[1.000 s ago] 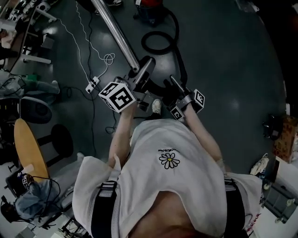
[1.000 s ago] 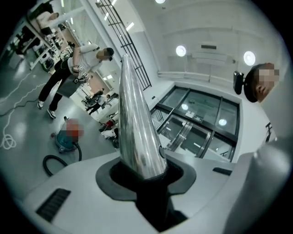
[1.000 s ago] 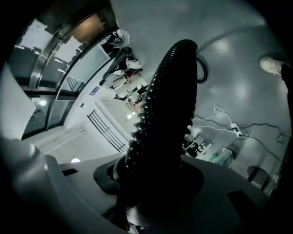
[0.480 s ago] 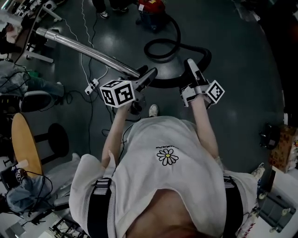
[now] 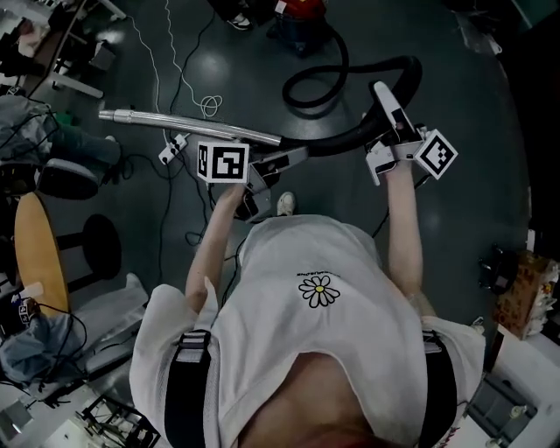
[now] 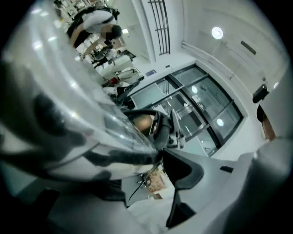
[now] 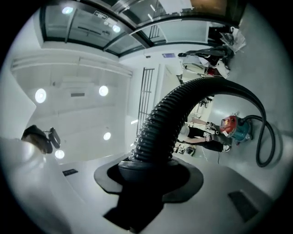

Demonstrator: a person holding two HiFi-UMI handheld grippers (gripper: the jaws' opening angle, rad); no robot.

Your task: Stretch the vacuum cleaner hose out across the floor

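You have no legible wording in any view. The line of print above the daisy on your white shirt is too small to read. The cube on your left gripper and the cube on your right gripper carry only square markers.

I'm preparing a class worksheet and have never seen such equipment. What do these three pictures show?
A person wears a downward-looking head camera and holds a two-jaw gripper in each hand; the other two pictures come from cameras on those grippers. The right gripper is clamped on the black ribbed hose. The left gripper has just been opening its jaws; the metal tube rests loosely between them. The red vacuum cleaner stands on the floor.
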